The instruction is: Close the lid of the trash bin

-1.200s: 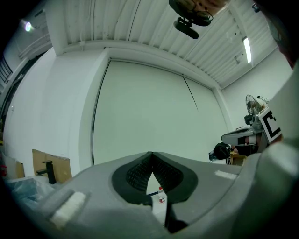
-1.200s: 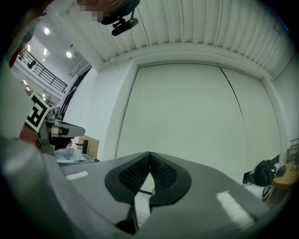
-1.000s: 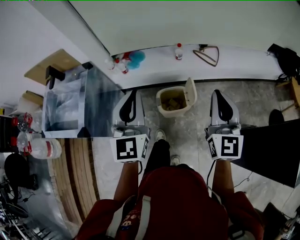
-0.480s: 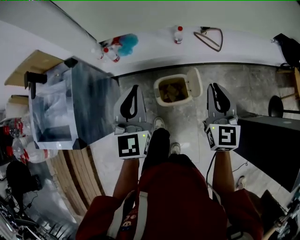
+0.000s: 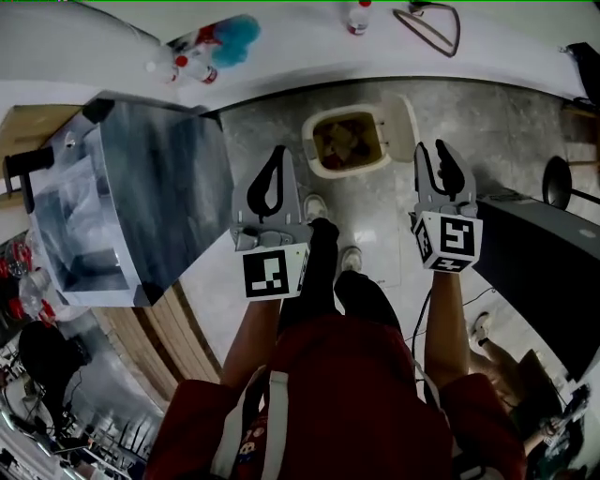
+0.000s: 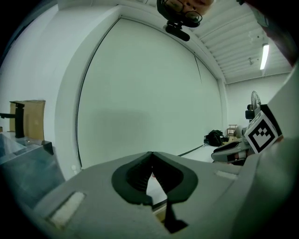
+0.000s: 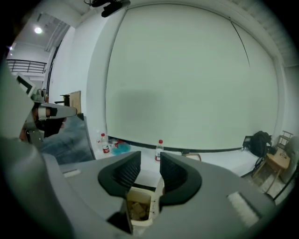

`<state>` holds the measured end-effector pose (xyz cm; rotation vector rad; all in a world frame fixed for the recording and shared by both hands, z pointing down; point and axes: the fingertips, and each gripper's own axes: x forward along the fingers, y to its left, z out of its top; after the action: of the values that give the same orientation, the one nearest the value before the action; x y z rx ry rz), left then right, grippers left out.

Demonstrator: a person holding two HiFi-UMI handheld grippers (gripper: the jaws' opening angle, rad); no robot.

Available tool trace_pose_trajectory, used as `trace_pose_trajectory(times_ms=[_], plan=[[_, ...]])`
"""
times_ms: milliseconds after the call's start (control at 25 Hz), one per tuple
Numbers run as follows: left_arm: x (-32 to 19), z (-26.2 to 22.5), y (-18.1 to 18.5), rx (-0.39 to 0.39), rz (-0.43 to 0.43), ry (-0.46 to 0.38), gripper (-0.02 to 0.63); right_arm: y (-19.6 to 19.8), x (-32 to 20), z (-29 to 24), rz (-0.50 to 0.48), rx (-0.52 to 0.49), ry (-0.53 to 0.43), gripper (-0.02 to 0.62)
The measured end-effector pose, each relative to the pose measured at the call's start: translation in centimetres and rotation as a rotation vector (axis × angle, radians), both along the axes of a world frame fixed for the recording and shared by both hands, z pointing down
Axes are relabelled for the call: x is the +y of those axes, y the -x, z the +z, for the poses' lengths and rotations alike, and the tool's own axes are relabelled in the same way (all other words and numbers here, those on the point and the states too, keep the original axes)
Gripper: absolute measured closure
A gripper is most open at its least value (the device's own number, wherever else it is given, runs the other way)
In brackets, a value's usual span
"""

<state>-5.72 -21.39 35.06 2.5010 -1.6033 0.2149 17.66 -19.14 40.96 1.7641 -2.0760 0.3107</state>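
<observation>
Trash bin (image 5: 349,172) lid (image 5: 405,127) open; left claw (image 5: 277,150) pressed together, right claw (image 5: 430,147) just opening, spread, gripping nothing.

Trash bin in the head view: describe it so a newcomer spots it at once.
Follow the white ledge along the wall down to the grey floor below it. There stands the trash bin, cream, its lid flipped up on the right and brown scraps inside; the bottles nearby sit on the ledge.
</observation>
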Motion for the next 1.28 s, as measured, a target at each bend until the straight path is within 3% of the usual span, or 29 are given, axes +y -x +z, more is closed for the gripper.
trace_pose_trajectory(times_ms=[440,720,1000,1280], plan=[[-1.5,8.0,-1.4,-0.008,0.051,0.092,0.601,-2.6,-1.1,13.0,0.05,-0.002,0.24,0.383],[-1.2,10.8,-1.3,-0.007,0.066,0.139,0.601,-3.5,-0.2,18.4,0.081,-0.013,0.36,0.357],[-1.1,11.7,-1.4,-0.006,0.073,0.154,0.601,-3.7,0.2,19.7,0.089,-0.021,0.394,0.353],[-1.2,12.1,-1.6,0.0,0.06,0.155,0.601,-1.6,0.6,19.9,0.026,-0.024,0.407,0.351]])
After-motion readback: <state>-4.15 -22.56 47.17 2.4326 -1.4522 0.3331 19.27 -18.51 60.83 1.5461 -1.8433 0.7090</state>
